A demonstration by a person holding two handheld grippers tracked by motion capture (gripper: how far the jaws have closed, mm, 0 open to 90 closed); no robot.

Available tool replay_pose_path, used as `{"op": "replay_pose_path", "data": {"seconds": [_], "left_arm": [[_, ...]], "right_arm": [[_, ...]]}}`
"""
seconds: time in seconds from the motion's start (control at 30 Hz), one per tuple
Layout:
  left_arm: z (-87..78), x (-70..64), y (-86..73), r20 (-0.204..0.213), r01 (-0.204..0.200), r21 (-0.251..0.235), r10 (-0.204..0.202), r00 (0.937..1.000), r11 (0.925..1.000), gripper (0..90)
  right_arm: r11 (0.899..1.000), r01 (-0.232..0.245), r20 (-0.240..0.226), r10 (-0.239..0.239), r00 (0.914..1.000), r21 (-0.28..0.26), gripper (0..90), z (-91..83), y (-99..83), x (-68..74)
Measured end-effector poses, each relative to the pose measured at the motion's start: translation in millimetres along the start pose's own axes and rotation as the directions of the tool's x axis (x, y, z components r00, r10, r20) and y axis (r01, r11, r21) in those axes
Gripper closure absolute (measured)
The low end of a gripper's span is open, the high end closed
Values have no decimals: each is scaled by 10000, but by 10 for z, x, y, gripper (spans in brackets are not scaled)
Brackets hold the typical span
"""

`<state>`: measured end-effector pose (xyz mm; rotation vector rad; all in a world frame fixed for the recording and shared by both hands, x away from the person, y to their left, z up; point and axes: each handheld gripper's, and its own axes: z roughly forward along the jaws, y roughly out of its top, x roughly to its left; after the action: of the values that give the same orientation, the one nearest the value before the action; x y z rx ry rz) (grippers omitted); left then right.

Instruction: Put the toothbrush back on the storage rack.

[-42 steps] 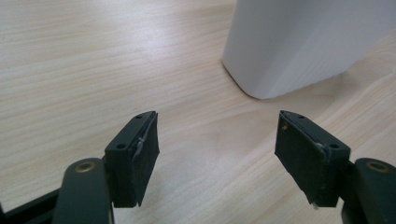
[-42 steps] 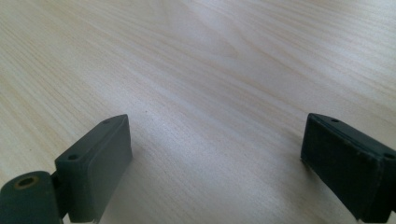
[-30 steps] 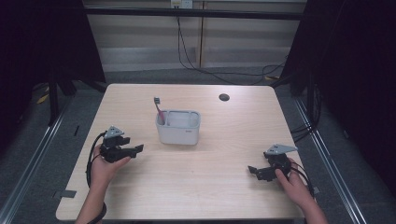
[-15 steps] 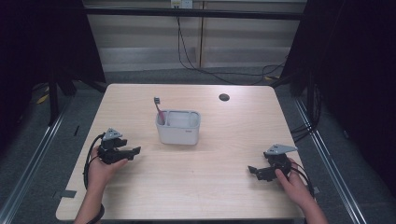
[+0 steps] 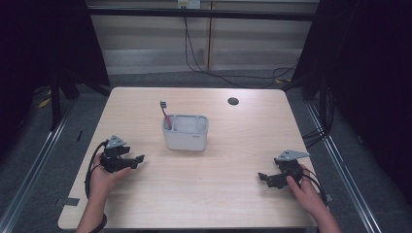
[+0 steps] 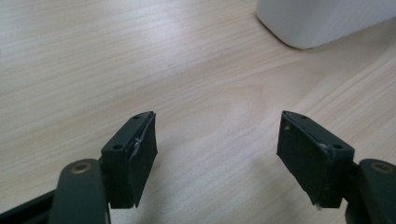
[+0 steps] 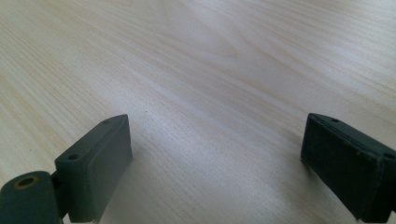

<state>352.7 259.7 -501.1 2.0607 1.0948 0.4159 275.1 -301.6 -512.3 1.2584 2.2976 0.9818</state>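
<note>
A white holder [image 5: 185, 131] stands mid-table with a pink toothbrush [image 5: 165, 114] upright in its left compartment. My left gripper [image 5: 136, 160] rests low on the left of the table, open and empty, pointing right; in the left gripper view [image 6: 217, 151] a corner of the white holder [image 6: 322, 18] shows at top right. My right gripper [image 5: 264, 177] sits near the front right, open, with nothing between its jaws; in the right gripper view [image 7: 215, 163] bare wood lies between them.
The light wooden table [image 5: 228, 194] has a round black grommet [image 5: 233, 101] at its back right. Cables hang behind the table against the wall. Dark floor and metal rails run along both sides.
The left gripper has drifted slightly toward the front of the table. The right gripper has stayed put.
</note>
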Motion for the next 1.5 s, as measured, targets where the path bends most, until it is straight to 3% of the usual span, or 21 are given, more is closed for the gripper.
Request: {"op": "replay_pose_path", "data": {"seconds": [0.47, 0.63, 1.5], "left_arm": [[37, 1, -46, -202, -613, 271, 618, 9979, 9978, 266], [54, 1, -60, -210, -514, 105, 516, 9984, 9986, 251], [71, 27, -64, -478, -149, 246, 161, 9987, 9996, 155]], "right_arm": [[10000, 2, 1, -2, 10000, 0, 82, 0, 0, 0], [10000, 6, 3, -6, 10000, -6, 82, 1, 0, 0], [10000, -4, -2, 4, 10000, -2, 82, 0, 0, 0]]}}
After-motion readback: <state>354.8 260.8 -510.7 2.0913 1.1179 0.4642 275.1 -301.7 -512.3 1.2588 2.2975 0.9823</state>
